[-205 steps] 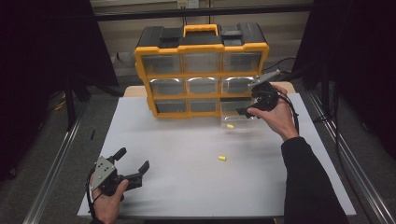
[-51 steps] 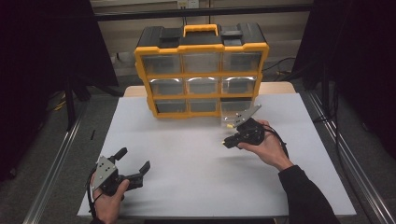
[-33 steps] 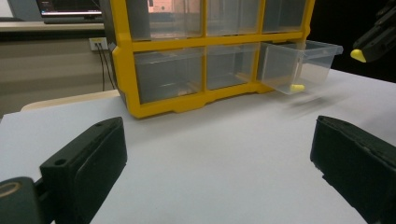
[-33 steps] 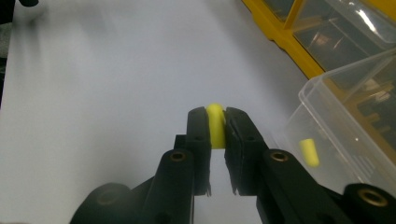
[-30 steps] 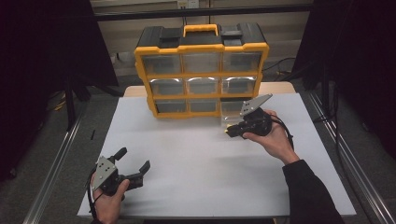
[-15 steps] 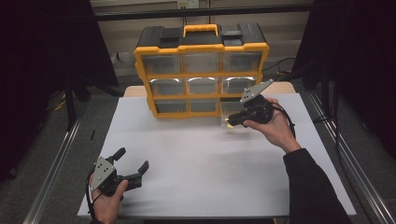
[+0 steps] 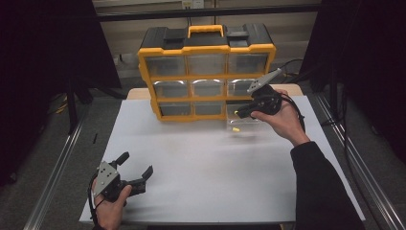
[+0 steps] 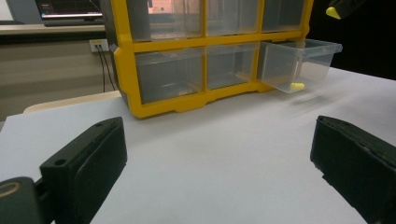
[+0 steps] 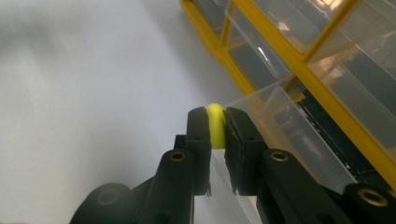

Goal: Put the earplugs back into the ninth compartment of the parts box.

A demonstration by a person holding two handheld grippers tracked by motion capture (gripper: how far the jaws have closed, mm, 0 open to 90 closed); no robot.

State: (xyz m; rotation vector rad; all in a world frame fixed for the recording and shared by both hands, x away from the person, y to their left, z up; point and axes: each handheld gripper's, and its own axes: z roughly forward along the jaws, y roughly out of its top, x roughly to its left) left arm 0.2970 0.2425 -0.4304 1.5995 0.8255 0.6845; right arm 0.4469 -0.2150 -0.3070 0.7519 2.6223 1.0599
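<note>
Between my right gripper's (image 9: 215, 122) closed jaws sits one small yellow plug (image 9: 215, 125); another lies in the clear pulled-out plastic drawer (image 8: 306, 58); my left gripper (image 7: 135, 173) gapes empty.

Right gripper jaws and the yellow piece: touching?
Touching. The right gripper view shows the yellow piece pinched between the two jaws of the right gripper, both pressed against its sides, above the pulled-out clear drawer.

Lab or test bench: white-covered table (image 7: 201, 158) hemmed by black curtains (image 7: 43, 57), metal frame rails (image 7: 52, 177), a monitor (image 8: 67, 8) on a side counter, wall socket (image 8: 97, 45) with cables.
</note>
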